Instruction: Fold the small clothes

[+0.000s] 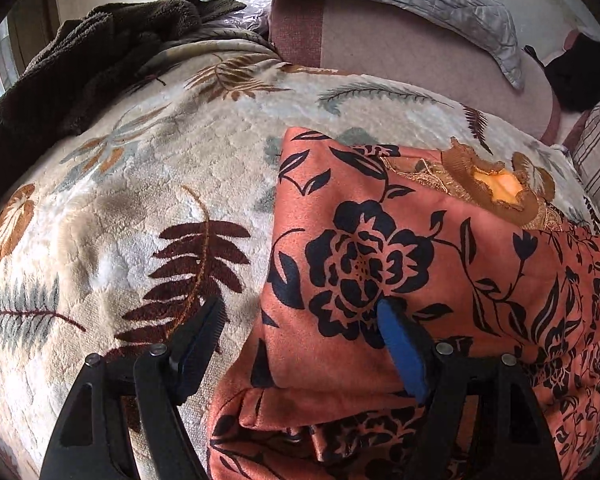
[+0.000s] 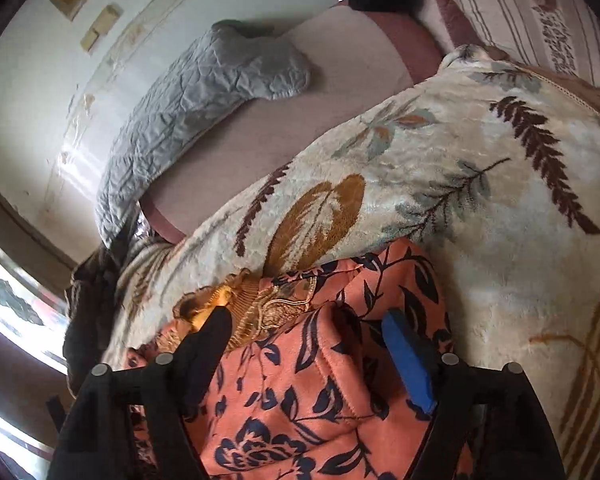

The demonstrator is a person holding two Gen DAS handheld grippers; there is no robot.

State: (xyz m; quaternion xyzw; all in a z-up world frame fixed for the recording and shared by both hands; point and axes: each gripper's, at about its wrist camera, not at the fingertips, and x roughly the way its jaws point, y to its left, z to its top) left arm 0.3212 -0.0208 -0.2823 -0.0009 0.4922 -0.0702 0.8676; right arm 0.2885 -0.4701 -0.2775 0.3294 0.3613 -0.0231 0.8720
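While spread wide, left gripper (image 1: 300, 316) and right gripper (image 2: 308, 320) hover over folded dress (image 1: 400, 240) on blanket (image 1: 120, 200), holding nothing, probably placed to pinch its edges for another fold.

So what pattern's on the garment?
Orange garment with dark floral print; clearest in the left wrist view.

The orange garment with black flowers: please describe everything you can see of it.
The orange garment looks like soft, velvety cloth printed with black flowers and leaves. A gold embroidered neckline shows a yellow inside. It lies partly folded in layers on the leaf-patterned blanket, with a folded edge on its left side. The left gripper is open, one finger over the cloth and one over the blanket. The right gripper is open above the cloth near the neckline, gripping nothing.
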